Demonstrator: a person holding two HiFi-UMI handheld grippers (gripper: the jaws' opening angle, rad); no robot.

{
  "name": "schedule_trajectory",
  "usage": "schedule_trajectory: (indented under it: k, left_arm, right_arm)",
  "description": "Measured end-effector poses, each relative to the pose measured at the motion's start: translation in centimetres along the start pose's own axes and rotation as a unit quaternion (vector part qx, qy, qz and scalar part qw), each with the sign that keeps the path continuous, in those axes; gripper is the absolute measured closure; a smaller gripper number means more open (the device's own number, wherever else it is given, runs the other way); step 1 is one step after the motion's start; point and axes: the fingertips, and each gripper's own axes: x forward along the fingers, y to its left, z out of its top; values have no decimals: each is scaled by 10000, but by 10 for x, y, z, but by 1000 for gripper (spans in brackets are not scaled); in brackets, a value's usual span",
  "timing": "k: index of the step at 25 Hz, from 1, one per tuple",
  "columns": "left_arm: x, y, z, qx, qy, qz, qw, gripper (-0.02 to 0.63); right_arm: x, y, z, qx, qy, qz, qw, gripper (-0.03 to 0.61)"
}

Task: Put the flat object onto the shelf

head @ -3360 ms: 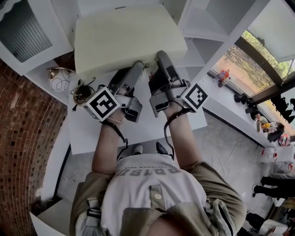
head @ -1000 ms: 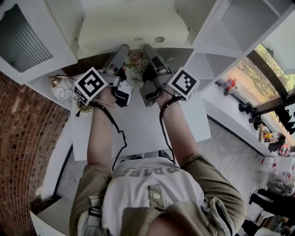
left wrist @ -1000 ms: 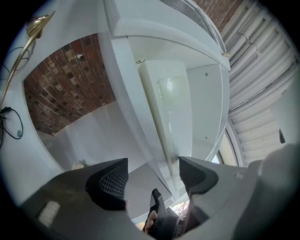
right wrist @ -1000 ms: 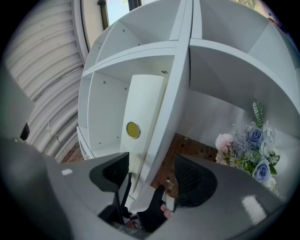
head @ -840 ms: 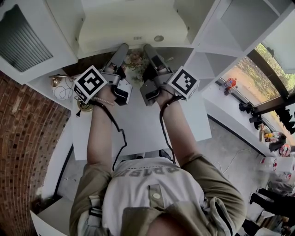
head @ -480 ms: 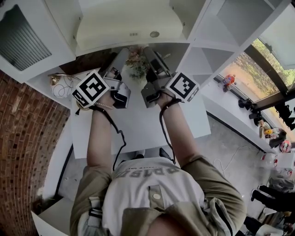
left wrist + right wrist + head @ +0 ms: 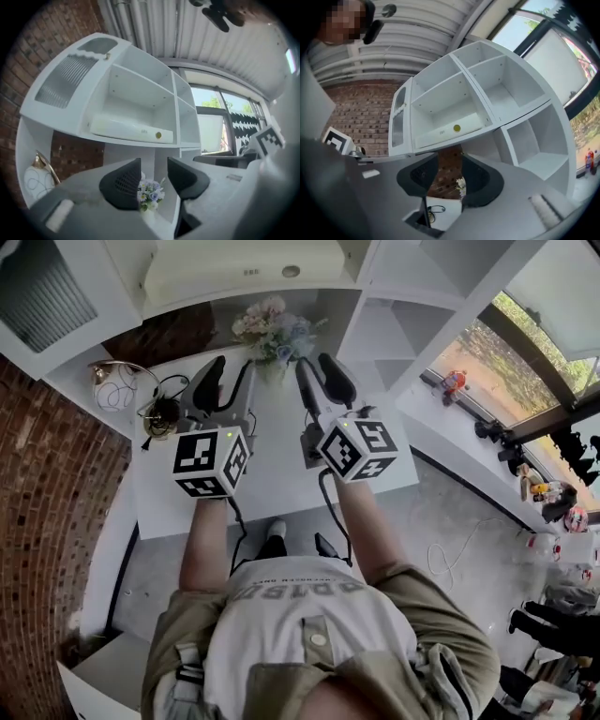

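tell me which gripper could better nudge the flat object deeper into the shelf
Left, narrowly: the left gripper sits below the flat object's middle, the right gripper below its end. Both are empty, their fingers just closed partway.

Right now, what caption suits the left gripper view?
Flat object lies on shelf; empty left hand-held gripper, jaws just closing.

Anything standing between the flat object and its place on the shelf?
Nothing visible does. The flat object already lies in the shelf, flat on the compartment's floor. The flowers stand lower, on the table beneath that compartment, and are out of the way.
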Motion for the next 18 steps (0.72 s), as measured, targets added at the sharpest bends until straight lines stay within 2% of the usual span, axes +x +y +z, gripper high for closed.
schedule_trajectory:
  k: [5,10,15,18]
  left_arm:
    - [-48,-28,-14,594,-74,328,9977,493]
    - [-98,-51,-24,778,-73,561,9954,531]
    - [-147,-68,-24,901,-129,779,9928,606]
    - [-170,-77,-24,936,-163,844,9919,606]
  right_arm:
    - [-53,14,-11,-650,103,-190,9977,472]
    - [-103,31,-13,-957,103,-260,9950,512]
    - [-148,53,-17,-1135,105,-256,9932,563]
    - [-170,64,-21,-1305,121,-275,9910,574]
